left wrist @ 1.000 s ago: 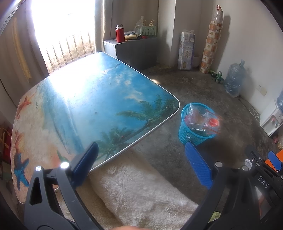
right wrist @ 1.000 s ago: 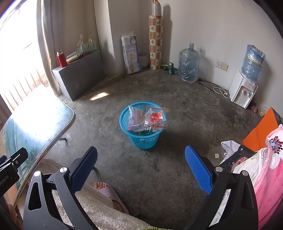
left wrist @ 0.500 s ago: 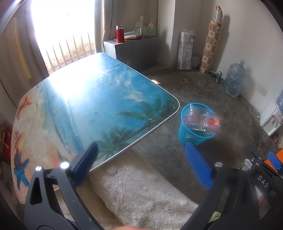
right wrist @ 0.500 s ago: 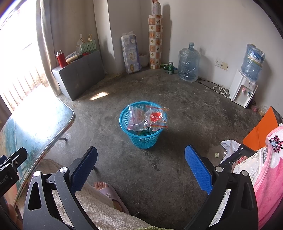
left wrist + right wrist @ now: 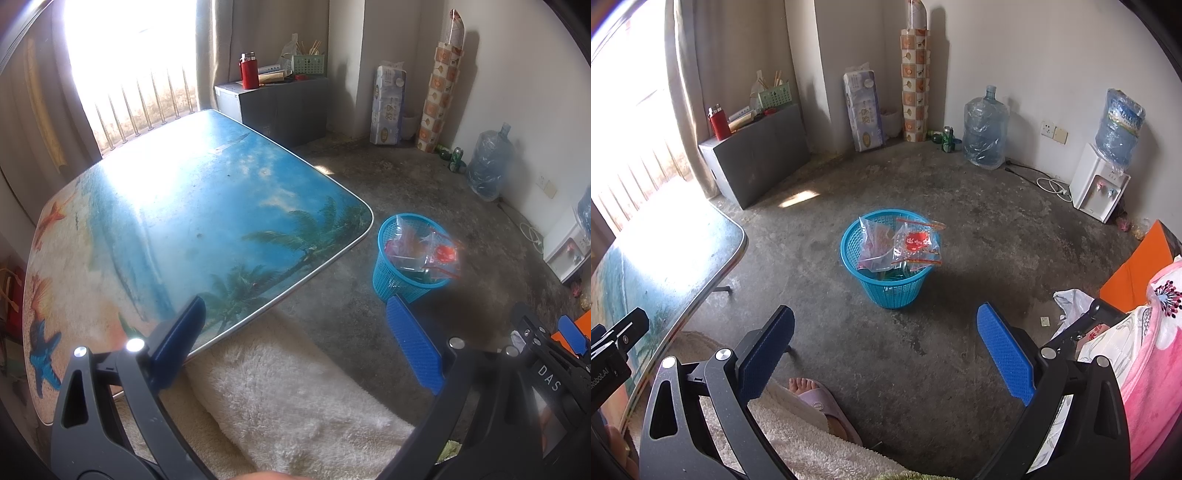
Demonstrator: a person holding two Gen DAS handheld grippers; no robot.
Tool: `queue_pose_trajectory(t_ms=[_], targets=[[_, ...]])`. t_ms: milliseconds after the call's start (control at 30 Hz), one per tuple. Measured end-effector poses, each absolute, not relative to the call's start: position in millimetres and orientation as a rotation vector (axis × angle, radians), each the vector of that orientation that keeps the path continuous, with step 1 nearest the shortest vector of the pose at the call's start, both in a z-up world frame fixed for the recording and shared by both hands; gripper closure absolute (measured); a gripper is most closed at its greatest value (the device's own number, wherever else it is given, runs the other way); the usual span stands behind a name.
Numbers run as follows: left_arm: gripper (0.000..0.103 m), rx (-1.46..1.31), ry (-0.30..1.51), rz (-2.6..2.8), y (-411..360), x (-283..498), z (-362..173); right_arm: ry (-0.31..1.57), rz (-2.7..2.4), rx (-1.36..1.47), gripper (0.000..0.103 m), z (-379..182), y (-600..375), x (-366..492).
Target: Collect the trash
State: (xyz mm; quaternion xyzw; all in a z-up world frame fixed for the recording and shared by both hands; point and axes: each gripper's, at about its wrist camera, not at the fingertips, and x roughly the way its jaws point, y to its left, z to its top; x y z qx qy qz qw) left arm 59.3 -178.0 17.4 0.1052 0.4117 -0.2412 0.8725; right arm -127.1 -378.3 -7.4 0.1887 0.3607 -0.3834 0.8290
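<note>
Both grippers hang wide open with nothing between the blue pads: the left gripper [image 5: 295,341] over the near edge of the table [image 5: 155,206], the right gripper [image 5: 886,343] over bare concrete floor [image 5: 960,332]. The blue basket [image 5: 890,288] stands upright on that floor, mouth up, just beyond the table's rounded right corner but not touching it. Clear plastic bags [image 5: 916,243] with red print are stuffed in it, their tops poking above the rim and leaning right; there's something green lower down that I can't make out. Open floor rings the basket on every side. The tabletop, printed with a beach scene, is bare, its long side running away toward the bright window [image 5: 122,55]. A fluffy white cloth [image 5: 288,402] lies below the near table edge, and a foot in a pale slipper [image 5: 816,398] sticks out beside it.
</note>
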Motion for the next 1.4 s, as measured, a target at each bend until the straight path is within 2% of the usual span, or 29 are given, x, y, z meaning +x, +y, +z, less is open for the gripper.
queue_pose_trajectory(t_ms=[1400], targets=[[0.009, 0.221, 0.858, -0.504, -179.1, 58.8, 18.0, 0.772, -0.808, 0.408, 0.007, -4.6, -382.3, -122.3]])
